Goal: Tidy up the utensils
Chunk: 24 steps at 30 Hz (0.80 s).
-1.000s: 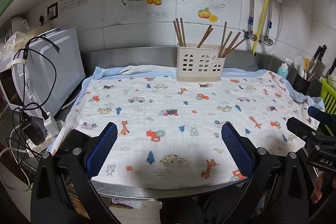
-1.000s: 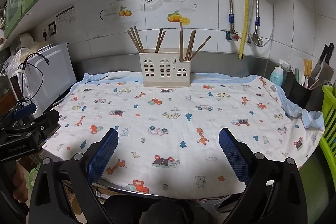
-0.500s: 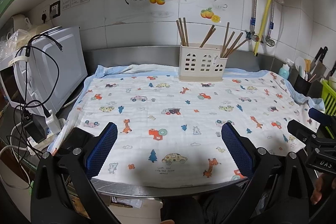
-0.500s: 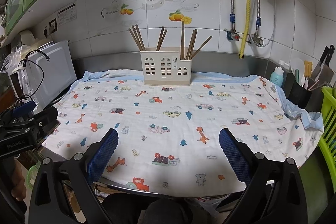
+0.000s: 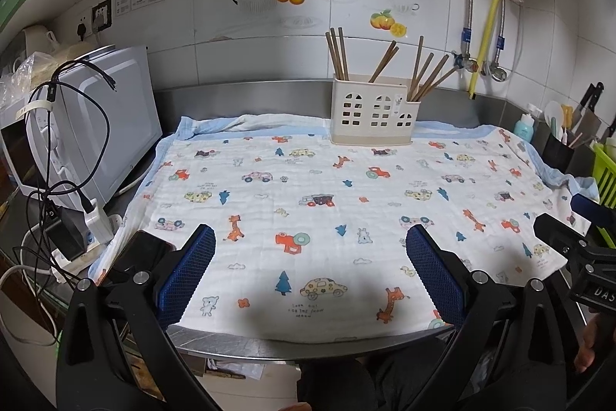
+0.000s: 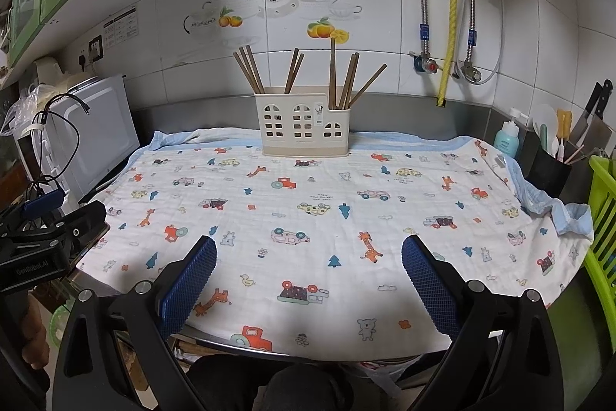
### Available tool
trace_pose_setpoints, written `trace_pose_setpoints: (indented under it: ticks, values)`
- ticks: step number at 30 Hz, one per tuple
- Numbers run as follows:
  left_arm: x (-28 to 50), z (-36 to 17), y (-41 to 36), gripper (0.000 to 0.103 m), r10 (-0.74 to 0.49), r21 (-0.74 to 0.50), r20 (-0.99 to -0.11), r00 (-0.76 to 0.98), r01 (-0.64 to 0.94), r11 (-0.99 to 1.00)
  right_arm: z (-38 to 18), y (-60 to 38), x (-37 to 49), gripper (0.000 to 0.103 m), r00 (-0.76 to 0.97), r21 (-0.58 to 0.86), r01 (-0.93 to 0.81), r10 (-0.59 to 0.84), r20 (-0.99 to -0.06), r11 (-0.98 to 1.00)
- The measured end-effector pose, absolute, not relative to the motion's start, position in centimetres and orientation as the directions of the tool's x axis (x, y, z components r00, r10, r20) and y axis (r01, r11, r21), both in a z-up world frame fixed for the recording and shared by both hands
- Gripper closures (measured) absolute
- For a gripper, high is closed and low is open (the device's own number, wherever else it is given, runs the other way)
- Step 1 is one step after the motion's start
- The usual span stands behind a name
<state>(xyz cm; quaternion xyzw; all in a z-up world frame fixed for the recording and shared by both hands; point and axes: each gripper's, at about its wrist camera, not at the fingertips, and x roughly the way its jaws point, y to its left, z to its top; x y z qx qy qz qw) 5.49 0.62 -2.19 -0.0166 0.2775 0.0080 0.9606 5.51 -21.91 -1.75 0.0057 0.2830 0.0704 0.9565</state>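
A cream utensil holder (image 5: 372, 116) (image 6: 304, 126) stands upright at the back of the counter, on a cartoon-print cloth (image 5: 327, 203) (image 6: 327, 210). Several brown chopsticks (image 5: 417, 70) (image 6: 346, 79) stand in its compartments, leaning different ways. My left gripper (image 5: 310, 268) is open and empty, above the cloth's near edge. My right gripper (image 6: 308, 272) is open and empty, also near the front edge. The right gripper shows at the right edge of the left wrist view (image 5: 577, 237); the left one at the left edge of the right wrist view (image 6: 50, 230).
A white microwave (image 5: 96, 126) with cables and a power strip (image 5: 77, 230) stands left. A phone (image 5: 142, 251) lies at the cloth's left corner. A black utensil pot (image 6: 548, 172), soap bottle (image 6: 508, 137), knives and green rack (image 6: 604, 218) are right. Pipes (image 6: 450, 6) run down the tiled wall.
Both grippers have shifted slightly; the holder sits a little farther right in both views. Both stay open and empty.
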Motion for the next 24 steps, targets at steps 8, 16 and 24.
trace_pose_setpoints:
  ticks: [8, 16, 24]
  values:
    - [5.54, -2.35, 0.69, 0.005, 0.001, -0.025, -0.536, 0.844, -0.017, 1.0, -1.78, -21.92, 5.54, 0.009, 0.828, 0.049, -0.135, 0.14, -0.543, 0.99]
    - [5.47, -2.34, 0.5, 0.005, 0.006, -0.019, -0.537, 0.843, -0.019, 1.0, -1.89, -21.8, 5.6, 0.009, 0.827, 0.047, -0.137, 0.14, -0.545, 0.989]
    - [5.33, -2.15, 0.36, 0.005, 0.004, -0.016, -0.528, 0.849, -0.015, 1.0, -1.87, -21.63, 5.57, 0.009, 0.831, 0.046, -0.135, 0.138, -0.539, 0.99]
